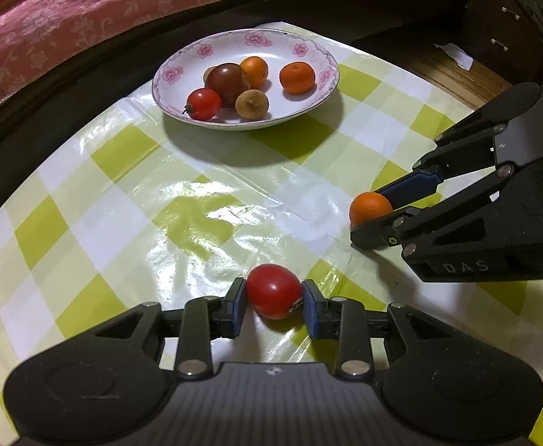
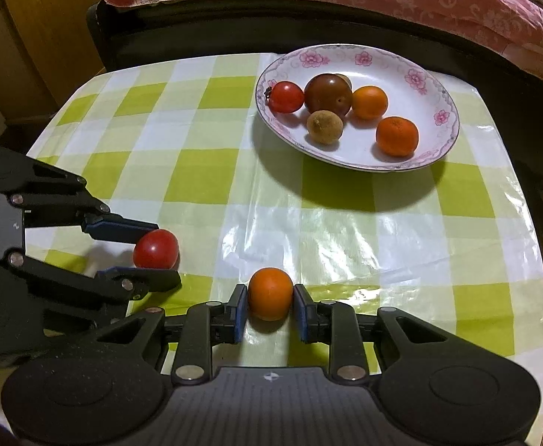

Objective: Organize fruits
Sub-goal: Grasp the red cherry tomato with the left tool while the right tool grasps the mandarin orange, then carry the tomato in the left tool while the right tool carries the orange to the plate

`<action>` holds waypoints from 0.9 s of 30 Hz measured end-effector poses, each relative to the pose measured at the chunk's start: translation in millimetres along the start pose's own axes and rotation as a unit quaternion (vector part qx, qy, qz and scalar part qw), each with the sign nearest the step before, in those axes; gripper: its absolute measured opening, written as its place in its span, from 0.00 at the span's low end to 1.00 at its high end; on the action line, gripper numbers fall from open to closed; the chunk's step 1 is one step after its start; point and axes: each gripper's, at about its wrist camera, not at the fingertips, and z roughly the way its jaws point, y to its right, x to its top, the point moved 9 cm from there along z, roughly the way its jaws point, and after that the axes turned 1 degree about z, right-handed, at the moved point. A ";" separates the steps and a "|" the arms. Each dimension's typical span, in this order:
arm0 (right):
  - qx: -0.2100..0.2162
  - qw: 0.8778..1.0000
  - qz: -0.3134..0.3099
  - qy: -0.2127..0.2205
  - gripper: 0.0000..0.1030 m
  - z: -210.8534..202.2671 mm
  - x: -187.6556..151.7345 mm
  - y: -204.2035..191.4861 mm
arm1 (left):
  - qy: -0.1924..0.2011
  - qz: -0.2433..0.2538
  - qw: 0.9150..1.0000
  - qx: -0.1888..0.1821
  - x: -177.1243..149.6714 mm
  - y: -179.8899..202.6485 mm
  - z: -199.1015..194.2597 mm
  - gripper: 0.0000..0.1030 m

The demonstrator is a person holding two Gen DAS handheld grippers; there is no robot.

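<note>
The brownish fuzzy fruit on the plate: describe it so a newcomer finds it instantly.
Find the floral-rimmed plate at the far side of the checked tablecloth. The brownish fruit sits near its front edge, just below the big dark tomato. It alone is dull and rough-skinned; its neighbours are glossy.

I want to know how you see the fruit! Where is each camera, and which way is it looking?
Left wrist view: sits on the left gripper, looking along its fingers past the red tomato to the plate; the right gripper shows too.
Right wrist view: sits on the right gripper, looking past the orange fruit; the left gripper shows too.
Both share plate, checked tablecloth, both held fruits.
</note>
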 end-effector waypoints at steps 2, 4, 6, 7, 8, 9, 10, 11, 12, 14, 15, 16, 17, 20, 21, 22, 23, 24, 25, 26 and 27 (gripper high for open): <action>0.002 1.000 0.000 -0.002 0.21 -0.2 0.5 0.3 | 0.001 -0.003 1.000 0.001 -0.8 0.1 -0.4 0.40; 0.004 1.000 0.001 -0.004 0.21 0.0 0.8 0.6 | -0.001 -0.005 1.000 0.001 -2.1 -0.1 -1.1 0.40; 0.006 1.000 0.000 -0.004 0.22 -0.1 0.5 0.2 | -0.001 -0.008 1.000 0.002 -2.8 -0.2 -1.7 0.40; 0.006 1.000 0.000 -0.004 0.22 -0.2 0.2 0.0 | -0.002 -0.008 1.000 0.003 -3.1 0.1 -1.9 0.40; 0.005 1.000 0.000 -0.004 0.22 -0.4 -0.1 0.1 | -0.002 -0.006 1.000 0.004 -3.3 0.4 -2.1 0.40; 0.005 1.000 0.001 -0.004 0.22 -0.6 -0.3 0.2 | -0.003 -0.005 1.000 0.004 -3.6 0.6 -2.3 0.40; 0.004 1.000 0.001 -0.005 0.22 -0.7 -0.7 0.1 | -0.004 -0.006 1.000 0.003 -4.0 0.5 -2.3 0.40; 0.004 1.000 0.000 -0.005 0.22 -0.8 -1.0 -0.1 | -0.004 -0.008 1.000 0.003 -4.4 0.0 -2.3 0.40; 0.004 1.000 -0.001 -0.006 0.22 -0.7 -1.1 -0.4 | -0.003 -0.010 1.000 0.002 -4.5 -0.3 -2.3 0.40; 0.002 1.000 -0.004 -0.006 0.20 -0.6 -1.7 -0.9 | -0.005 -0.011 1.000 0.002 -4.7 0.2 -2.5 0.39; 0.001 1.000 -0.006 -0.006 0.20 -0.5 -2.1 -1.2 | -0.006 -0.012 1.000 0.001 -4.8 0.4 -3.1 0.38; 0.001 1.000 -0.006 -0.005 0.20 -0.6 -2.3 -1.3 | -0.005 -0.012 1.000 0.002 -4.6 0.1 -3.3 0.38; 0.001 1.000 -0.006 -0.006 0.20 -0.8 -2.6 -1.7 | -0.005 -0.010 1.000 0.003 -4.6 0.1 -3.4 0.37; 0.003 1.000 -0.006 -0.003 0.20 -3.1 -1.3 -2.2 | -0.002 -0.010 1.000 0.003 -1.7 -0.5 -5.5 0.37; 0.005 1.000 -0.006 -0.001 0.20 -4.3 0.3 -2.2 | 0.002 -0.012 1.000 0.003 0.6 -1.4 -7.3 0.37; 0.007 1.000 -0.005 0.002 0.20 -5.7 2.6 -2.4 | 0.006 -0.013 1.000 0.004 3.2 -2.6 -9.4 0.37; 0.008 1.000 -0.003 0.006 0.20 -7.2 4.9 -2.4 | 0.011 -0.016 1.000 0.005 6.6 -4.4 -11.2 0.37; 0.009 1.000 -0.002 0.009 0.20 -8.7 7.8 -2.3 | 0.016 -0.019 1.000 0.006 10.6 -6.7 -12.8 0.37; 0.010 1.000 -0.001 0.012 0.20 -10.2 10.6 -1.9 | 0.020 -0.022 1.000 0.008 14.6 -9.1 -14.0 0.37; 0.012 1.000 0.002 0.016 0.20 -11.8 13.8 -1.2 | 0.023 -0.023 0.999 0.010 18.7 -11.3 -14.4 0.37; 0.013 1.000 0.004 0.019 0.20 -13.2 16.9 -0.2 | 0.027 -0.024 0.999 0.013 23.7 -13.6 -14.8 0.37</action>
